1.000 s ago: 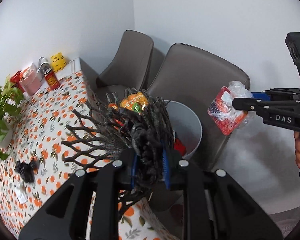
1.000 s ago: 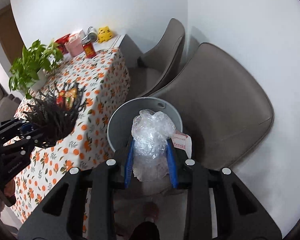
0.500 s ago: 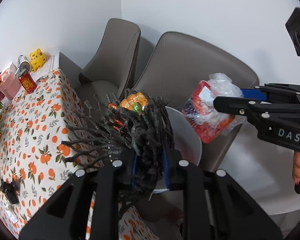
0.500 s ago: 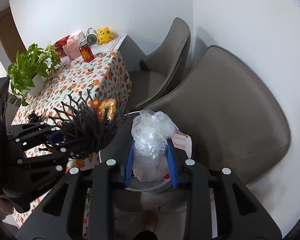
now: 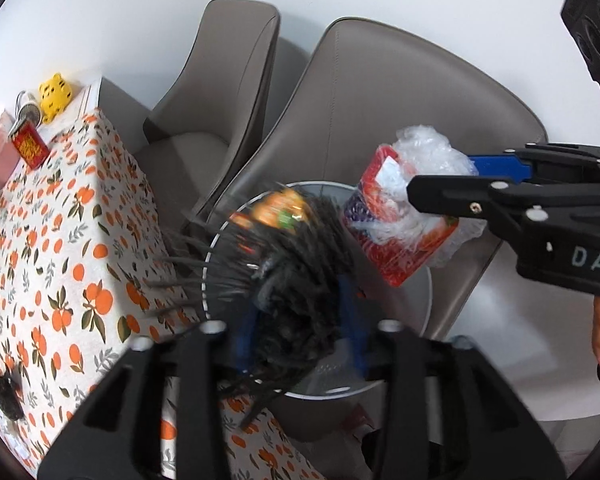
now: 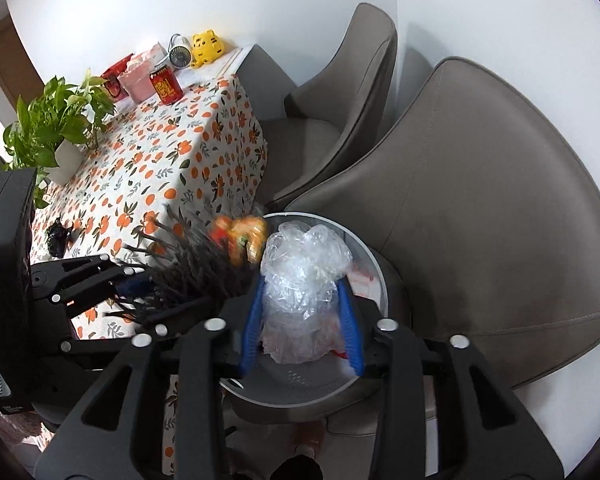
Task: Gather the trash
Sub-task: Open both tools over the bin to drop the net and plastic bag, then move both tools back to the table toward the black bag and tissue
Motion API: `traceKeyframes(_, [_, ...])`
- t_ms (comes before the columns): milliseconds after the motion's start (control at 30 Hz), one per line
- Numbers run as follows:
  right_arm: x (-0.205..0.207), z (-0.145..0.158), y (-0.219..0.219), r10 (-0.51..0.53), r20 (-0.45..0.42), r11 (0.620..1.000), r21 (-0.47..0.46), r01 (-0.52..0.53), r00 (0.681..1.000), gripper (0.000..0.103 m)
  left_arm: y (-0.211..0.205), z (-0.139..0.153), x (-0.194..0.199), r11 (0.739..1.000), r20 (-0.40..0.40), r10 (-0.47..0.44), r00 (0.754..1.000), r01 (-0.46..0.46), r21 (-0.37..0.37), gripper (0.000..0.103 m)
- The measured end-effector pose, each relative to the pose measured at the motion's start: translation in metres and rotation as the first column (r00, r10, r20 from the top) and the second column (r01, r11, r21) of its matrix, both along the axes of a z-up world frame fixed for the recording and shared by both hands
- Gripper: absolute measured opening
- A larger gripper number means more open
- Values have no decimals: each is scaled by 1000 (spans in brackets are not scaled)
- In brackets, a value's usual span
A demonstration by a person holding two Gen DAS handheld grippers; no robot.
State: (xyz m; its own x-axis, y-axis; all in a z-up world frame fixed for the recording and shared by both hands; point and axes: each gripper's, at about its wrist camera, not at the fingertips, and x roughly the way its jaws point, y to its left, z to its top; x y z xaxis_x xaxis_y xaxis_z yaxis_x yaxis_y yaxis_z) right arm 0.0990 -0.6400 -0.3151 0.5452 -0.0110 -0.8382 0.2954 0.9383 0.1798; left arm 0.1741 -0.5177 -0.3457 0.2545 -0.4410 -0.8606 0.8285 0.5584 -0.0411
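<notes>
Black twig bundle [image 5: 296, 280] with orange wrappers hangs blurred over the grey bin's [image 6: 380, 276] rim, at 10 o'clock of the bin mouth. Your left gripper [image 5: 300, 320] has just been opening; the bundle sits between its blue pads, apparently loose. Clear plastic bag [image 6: 304, 276] with red packaging sits over the bin centre. Your right gripper [image 6: 302, 320] has just been opening too, bag between the pads, contact unclear. Orange-print surface [image 6: 148, 152] lies at 9 o'clock, grey chair [image 6: 480, 200] at 2 o'clock.
</notes>
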Motion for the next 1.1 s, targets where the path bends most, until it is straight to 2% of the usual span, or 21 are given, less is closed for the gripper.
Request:
traceKeyframes(67, [1, 0, 0, -5, 3, 1000, 1, 5, 1000, 45, 3, 0, 2, 1000, 2, 11, 1000, -11, -12, 63])
traceKeyframes(133, [1, 1, 0, -8, 4, 1000, 1, 8, 1000, 45, 7, 2, 3, 1000, 10, 19, 1000, -18, -17, 68])
traceKeyframes(500, [-10, 11, 14, -16, 1, 1000, 4, 16, 1000, 45, 45, 25, -3, 997, 42, 66, 997, -65, -35, 69])
traceKeyframes(733, [-21, 27, 47, 30, 2, 999, -15, -30, 1000, 48, 88, 44, -13, 987, 57, 154, 986, -151, -57, 70])
traceKeyframes(833, [-20, 38, 70, 78, 9, 996, -50, -78, 997, 56, 116, 54, -17, 974, 62, 219, 974, -215, -73, 71])
traceKeyframes(1100, [-2, 62, 157, 274, 37, 957, -108, -269, 961, 56, 205, 74, -25, 914, 82, 403, 912, -396, -92, 73])
